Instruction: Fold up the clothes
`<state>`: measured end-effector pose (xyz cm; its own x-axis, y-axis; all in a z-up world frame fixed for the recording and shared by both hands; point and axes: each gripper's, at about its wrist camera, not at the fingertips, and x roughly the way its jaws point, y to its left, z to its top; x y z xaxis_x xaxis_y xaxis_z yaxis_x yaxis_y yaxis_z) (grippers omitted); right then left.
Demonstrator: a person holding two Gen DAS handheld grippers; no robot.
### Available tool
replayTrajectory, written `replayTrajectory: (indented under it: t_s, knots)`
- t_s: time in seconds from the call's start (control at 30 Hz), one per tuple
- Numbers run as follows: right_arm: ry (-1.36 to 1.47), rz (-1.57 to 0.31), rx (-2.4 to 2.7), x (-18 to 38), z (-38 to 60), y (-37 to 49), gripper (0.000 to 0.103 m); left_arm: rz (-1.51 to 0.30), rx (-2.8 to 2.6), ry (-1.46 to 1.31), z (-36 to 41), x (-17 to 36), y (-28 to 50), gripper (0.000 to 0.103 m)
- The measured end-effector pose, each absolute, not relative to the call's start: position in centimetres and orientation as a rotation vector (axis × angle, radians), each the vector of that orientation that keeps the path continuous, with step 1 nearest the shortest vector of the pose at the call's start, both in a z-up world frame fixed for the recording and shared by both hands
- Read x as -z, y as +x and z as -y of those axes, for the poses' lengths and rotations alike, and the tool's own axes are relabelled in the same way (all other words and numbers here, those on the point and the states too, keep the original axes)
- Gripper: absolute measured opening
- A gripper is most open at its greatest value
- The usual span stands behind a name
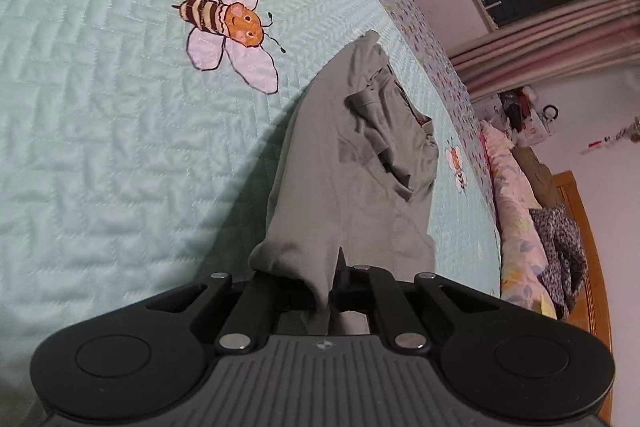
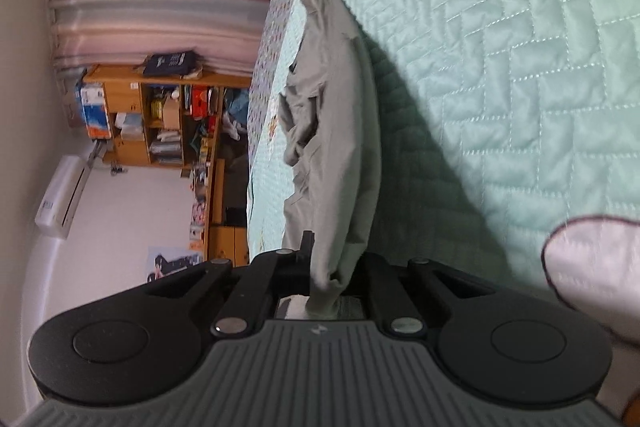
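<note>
A grey-green garment (image 1: 352, 179) lies stretched along a mint quilted bedspread (image 1: 100, 147), with a collar and a crumpled sleeve at its far part. My left gripper (image 1: 334, 267) is shut on the near edge of the cloth, which bunches between the fingers and lifts off the bed. In the right wrist view the same garment (image 2: 340, 115) runs away from me in a long fold. My right gripper (image 2: 320, 267) is shut on its near end, a wad of fabric hanging between the fingers.
Bee pictures (image 1: 228, 27) are stitched on the bedspread. Pillows and bedding (image 1: 520, 219) are piled by a wooden headboard (image 1: 588, 247). A wooden shelf unit (image 2: 168, 119) full of items and striped curtains (image 2: 160, 19) stand beyond the bed's edge.
</note>
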<state>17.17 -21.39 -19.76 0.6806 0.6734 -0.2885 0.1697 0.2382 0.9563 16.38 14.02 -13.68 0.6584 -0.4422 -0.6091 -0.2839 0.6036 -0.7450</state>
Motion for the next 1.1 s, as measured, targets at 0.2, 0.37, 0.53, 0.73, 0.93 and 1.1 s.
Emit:
replayTrajectory:
  t_s: [0.2,0.37,0.53,0.73,0.93,1.1]
  knots:
    - [1.306,-0.889,-0.463,19.4,22.1,12.8,0.004,-0.931,0.104,-0.94,-14.1,13.7,10.0,0.006]
    - [1.224,-0.969,-0.542,18.3,22.7,7.9,0.004,-0.952,0.085,-0.861,-13.3,13.9,3.6,0.006]
    - [1.194,-1.023,-0.562,18.4,23.1,2.4,0.004,-0.956,0.098,-0.829,-13.1,14.2,-1.4,0.007]
    - [1.223,-1.099,-0.476,21.6,24.4,-0.7,0.013,-1.051,0.097,-0.884,-14.4,17.2,-3.3,0.018]
    - [1.288,-1.094,-0.477,21.9,27.2,-2.9,0.039,-1.048,0.071,-0.885,-17.0,16.8,-6.0,0.063]
    - [1.151,-1.074,-0.448,18.9,29.1,-3.8,0.056,-1.021,0.013,-0.882,-19.8,15.2,-7.9,0.064]
